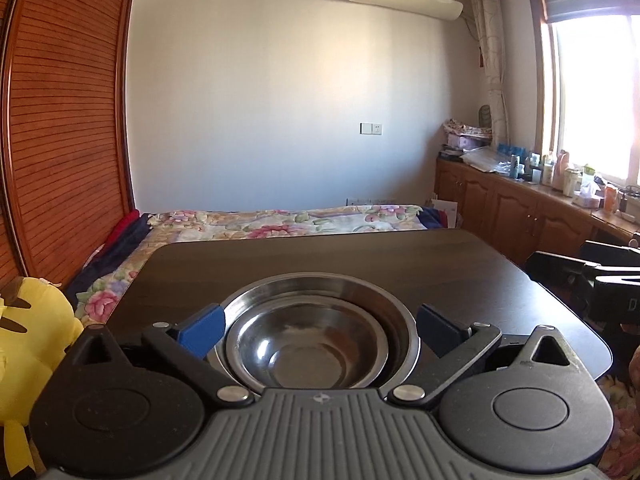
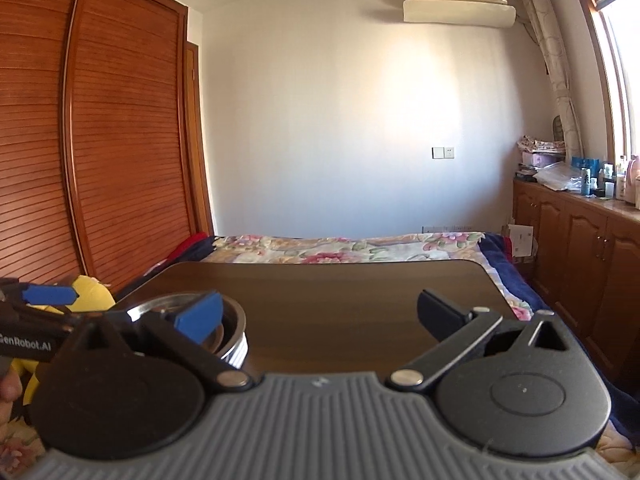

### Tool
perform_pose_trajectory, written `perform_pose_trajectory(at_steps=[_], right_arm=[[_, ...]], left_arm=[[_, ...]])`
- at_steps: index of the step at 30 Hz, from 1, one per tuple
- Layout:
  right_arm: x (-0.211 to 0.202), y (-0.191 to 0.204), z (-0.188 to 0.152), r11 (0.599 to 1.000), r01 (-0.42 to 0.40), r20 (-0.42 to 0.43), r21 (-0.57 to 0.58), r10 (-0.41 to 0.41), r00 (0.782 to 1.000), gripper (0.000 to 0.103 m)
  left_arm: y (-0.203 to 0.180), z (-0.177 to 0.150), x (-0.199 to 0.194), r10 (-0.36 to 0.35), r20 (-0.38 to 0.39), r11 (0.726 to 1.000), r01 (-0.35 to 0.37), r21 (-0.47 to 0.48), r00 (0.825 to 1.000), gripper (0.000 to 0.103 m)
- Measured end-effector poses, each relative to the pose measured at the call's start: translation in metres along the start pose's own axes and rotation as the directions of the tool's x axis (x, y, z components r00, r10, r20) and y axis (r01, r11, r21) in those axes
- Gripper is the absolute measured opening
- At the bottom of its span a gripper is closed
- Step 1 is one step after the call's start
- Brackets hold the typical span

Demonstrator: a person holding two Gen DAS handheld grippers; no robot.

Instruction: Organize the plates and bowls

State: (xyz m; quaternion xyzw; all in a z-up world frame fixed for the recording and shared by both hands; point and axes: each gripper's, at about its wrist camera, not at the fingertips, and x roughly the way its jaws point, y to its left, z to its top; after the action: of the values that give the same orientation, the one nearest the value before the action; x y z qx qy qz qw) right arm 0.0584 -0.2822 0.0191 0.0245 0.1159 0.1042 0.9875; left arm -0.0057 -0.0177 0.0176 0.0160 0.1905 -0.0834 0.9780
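2 nested stainless steel bowls are seen on a dark wooden table, near its front edge: a smaller bowl is seated inside a larger bowl. In the left wrist view, the left gripper is held just in front of the bowls, with its blue-padded fingers spread wide on either side of the larger bowl's rim; nothing is gripped, and contact with the rim cannot be told.

In the right wrist view, the right gripper is held over the bare tabletop to the right of the bowls, its jaws also spread wide and empty. The same bowls appear behind its left finger.

Behind the table, a bed with a floral cover is seen. A slatted wooden wardrobe stands on the left, and a yellow plush toy lies beside the table.
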Motion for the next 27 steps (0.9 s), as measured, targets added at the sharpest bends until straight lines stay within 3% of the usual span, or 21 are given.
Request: perform_pose_trajectory(at_steps=[10,27], right_arm=[[-0.005,0.001,-0.011,0.999,0.033,-0.018,-0.005,-0.034,0.999,0.103],[0.000,0.005,-0.026,0.998,0.055,-0.057,-0.018,-0.056,0.997,0.103]], left_arm=[[-0.001,-0.007,-0.003,0.020,0.000,1.000,-0.020,0.006,1.000,0.103],[0.011,-0.034,0.015,0.082,-0.064,0.997,-0.082,0.002,0.995,0.103]])
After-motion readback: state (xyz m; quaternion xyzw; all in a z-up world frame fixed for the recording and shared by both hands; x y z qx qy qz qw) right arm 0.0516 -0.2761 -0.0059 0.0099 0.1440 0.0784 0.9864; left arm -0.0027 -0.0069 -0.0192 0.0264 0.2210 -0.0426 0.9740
